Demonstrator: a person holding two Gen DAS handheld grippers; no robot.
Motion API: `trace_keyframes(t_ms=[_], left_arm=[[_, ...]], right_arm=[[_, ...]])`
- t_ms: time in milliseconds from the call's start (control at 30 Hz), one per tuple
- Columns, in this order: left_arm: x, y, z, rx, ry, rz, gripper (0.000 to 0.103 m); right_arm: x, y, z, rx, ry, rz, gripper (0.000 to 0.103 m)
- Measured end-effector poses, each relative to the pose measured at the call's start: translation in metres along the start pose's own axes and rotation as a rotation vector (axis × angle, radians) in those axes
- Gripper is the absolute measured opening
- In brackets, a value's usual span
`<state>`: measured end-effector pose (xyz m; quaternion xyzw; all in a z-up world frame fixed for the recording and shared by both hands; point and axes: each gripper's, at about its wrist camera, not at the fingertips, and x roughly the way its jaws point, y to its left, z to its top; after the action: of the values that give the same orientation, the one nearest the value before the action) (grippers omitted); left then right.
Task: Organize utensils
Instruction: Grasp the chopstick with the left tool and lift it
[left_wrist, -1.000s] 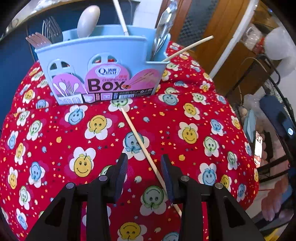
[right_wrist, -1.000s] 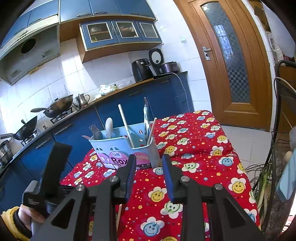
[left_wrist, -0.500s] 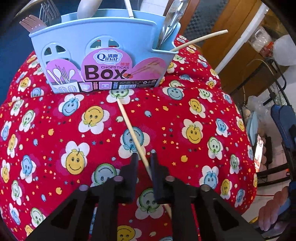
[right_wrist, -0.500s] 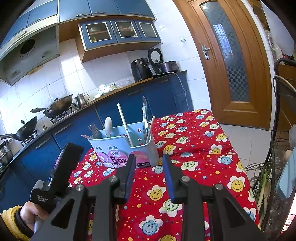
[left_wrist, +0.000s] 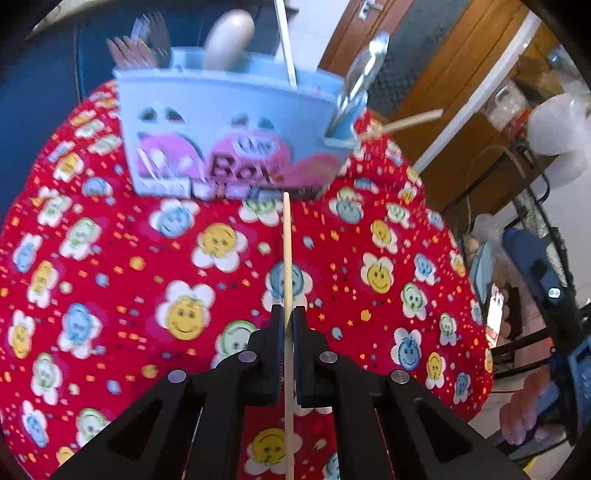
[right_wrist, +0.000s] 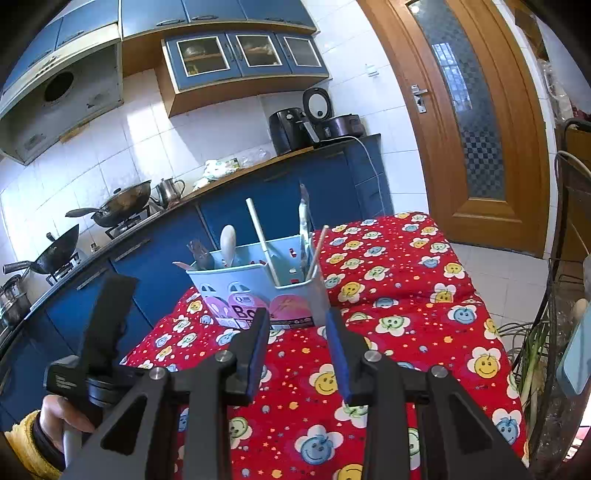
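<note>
Wooden chopstick sits clamped between the closed jaws of the left gripper, its tip pointing toward twelve o'clock at the blue utensil box on the red tablecloth. Right gripper hangs parted, grasping nothing.

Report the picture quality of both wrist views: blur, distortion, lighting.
Left wrist view: motion blur smears the blue utensil box and the tablecloth; the left gripper and its clamped chopstick stay sharp. Right wrist view: sharp; fisheye bends the door and cabinets; bright daylight on the tiles; dark vignette in the corners.
</note>
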<state>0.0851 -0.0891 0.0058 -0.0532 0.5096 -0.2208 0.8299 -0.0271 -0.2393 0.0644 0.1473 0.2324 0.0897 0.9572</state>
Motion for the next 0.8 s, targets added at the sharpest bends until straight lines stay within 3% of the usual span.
trace_keyframes(t_ms=[300,800], left_arm=[[-0.067,0.021,0.022,0.027,-0.235,0.029,0.004],[-0.114,0.026,0.103,0.048,-0.559,-0.004,0.004]], right_arm=[[0.014,0.004,0.035,-0.019,0.01,-0.008,0.035],[0.06,-0.003,0.082,0.046,0.059,0.027,0.035]])
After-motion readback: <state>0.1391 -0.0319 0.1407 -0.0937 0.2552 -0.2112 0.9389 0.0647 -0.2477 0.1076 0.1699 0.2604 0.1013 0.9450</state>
